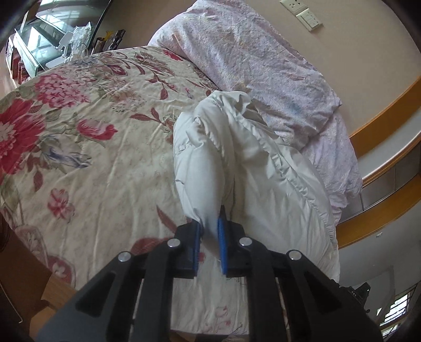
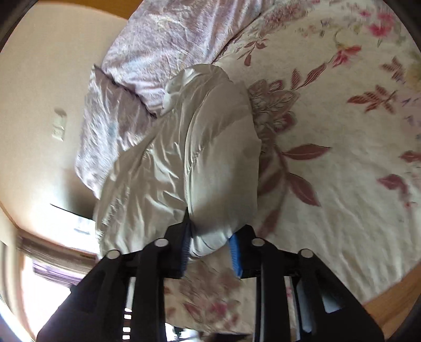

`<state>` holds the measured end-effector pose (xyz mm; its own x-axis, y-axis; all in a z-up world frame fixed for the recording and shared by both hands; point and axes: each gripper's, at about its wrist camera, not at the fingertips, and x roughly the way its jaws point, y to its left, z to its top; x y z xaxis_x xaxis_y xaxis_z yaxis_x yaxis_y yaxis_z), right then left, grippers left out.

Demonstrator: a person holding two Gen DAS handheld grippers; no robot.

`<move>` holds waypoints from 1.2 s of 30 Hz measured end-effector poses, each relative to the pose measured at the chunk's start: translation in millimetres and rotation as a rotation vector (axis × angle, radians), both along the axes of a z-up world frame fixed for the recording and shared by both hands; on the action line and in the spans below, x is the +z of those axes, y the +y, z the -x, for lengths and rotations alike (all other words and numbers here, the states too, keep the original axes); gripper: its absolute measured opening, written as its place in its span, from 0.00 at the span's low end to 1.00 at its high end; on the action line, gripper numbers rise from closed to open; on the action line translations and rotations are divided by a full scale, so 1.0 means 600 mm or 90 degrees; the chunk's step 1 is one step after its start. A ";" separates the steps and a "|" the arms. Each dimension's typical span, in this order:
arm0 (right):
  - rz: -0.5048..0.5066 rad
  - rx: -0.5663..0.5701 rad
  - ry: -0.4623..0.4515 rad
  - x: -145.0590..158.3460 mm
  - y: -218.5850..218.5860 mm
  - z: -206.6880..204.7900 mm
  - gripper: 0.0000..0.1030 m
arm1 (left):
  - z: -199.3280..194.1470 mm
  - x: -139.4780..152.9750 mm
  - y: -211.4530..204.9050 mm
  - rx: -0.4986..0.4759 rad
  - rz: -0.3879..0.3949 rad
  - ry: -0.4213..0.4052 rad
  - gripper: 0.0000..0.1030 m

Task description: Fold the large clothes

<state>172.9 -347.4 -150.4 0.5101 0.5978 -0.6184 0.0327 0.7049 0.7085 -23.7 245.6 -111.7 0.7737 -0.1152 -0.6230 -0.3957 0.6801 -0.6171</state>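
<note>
Your left gripper (image 1: pixel 209 231) is clamped on a thick fold of the white padded garment (image 1: pixel 252 168), the blue pads (image 1: pixel 222 252) pressing the cloth from both sides. Your right gripper (image 2: pixel 209 242) also pinches a bulging part of the same white padded garment (image 2: pixel 184 157) between its blue pads (image 2: pixel 235 252); its jaws stand wider apart, with the cloth filling the gap.

From both grippers the garment stretches away over the bed and ends in a bunched, crumpled end. It lies on the floral bedspread (image 1: pixel 92 147), just beside the pink quilt (image 1: pixel 250 60), and it touches this quilt along one side. In the right wrist view the pink quilt (image 2: pixel 147 86) is heaped on the wall side, so there the garment has no room.

On the other side the floral bedspread (image 2: pixel 342 157) is wide and flat, with room to move. The wooden bed edge (image 1: pixel 52 294) shows near your left gripper. Beyond the quilt runs a wooden headboard rail (image 1: pixel 389 110), and on the wall sits a socket and switch plate (image 1: pixel 302 13).
</note>
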 end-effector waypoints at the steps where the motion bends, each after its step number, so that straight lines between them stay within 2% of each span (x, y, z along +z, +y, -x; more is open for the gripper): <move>1: 0.055 -0.008 -0.011 0.014 0.003 0.008 0.42 | 0.005 0.000 -0.005 0.001 -0.011 0.002 0.14; 3: 0.172 -0.043 -0.056 0.048 0.011 0.023 0.58 | 0.010 0.003 -0.012 0.007 -0.044 0.002 0.19; 5: 0.267 -0.081 -0.125 0.088 0.027 0.039 0.59 | 0.011 0.004 -0.015 0.015 -0.058 0.007 0.32; 6: 0.291 -0.083 -0.155 0.105 0.039 0.043 0.59 | 0.012 0.004 -0.017 0.015 -0.064 0.006 0.42; 9: 0.306 -0.021 -0.211 0.136 0.107 0.031 0.59 | 0.015 0.012 -0.024 0.024 -0.095 0.001 0.60; 13: 0.310 0.068 -0.255 0.149 0.220 0.007 0.59 | 0.021 0.024 -0.028 0.029 -0.108 -0.020 0.76; 16: 0.322 0.115 -0.288 0.157 0.309 -0.003 0.59 | 0.017 0.026 -0.031 0.025 -0.104 -0.024 0.80; 21: 0.374 0.122 -0.312 0.155 0.395 -0.023 0.59 | 0.005 0.011 -0.032 0.019 -0.071 -0.016 0.83; 24: 0.389 0.144 -0.281 0.127 0.421 -0.041 0.60 | -0.006 0.003 -0.034 0.010 -0.058 -0.015 0.83; 26: 0.442 0.167 -0.251 0.093 0.446 -0.055 0.63 | -0.014 0.000 -0.036 0.007 -0.060 -0.014 0.83; 29: 0.485 0.181 -0.247 0.061 0.466 -0.060 0.63 | -0.025 -0.005 -0.037 0.002 -0.055 -0.015 0.83; 32: 0.485 0.190 -0.231 0.049 0.469 -0.067 0.63 | -0.034 -0.009 -0.034 0.007 -0.048 -0.018 0.83; 36: 0.474 0.186 -0.240 0.040 0.467 -0.067 0.64 | -0.048 -0.012 -0.023 0.021 -0.030 -0.025 0.83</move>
<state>212.9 -67.2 -126.6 0.6484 0.2447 -0.7209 -0.3634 0.9316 -0.0107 5.1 231.7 -118.7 0.8006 -0.0596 -0.5962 -0.3949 0.6959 -0.5998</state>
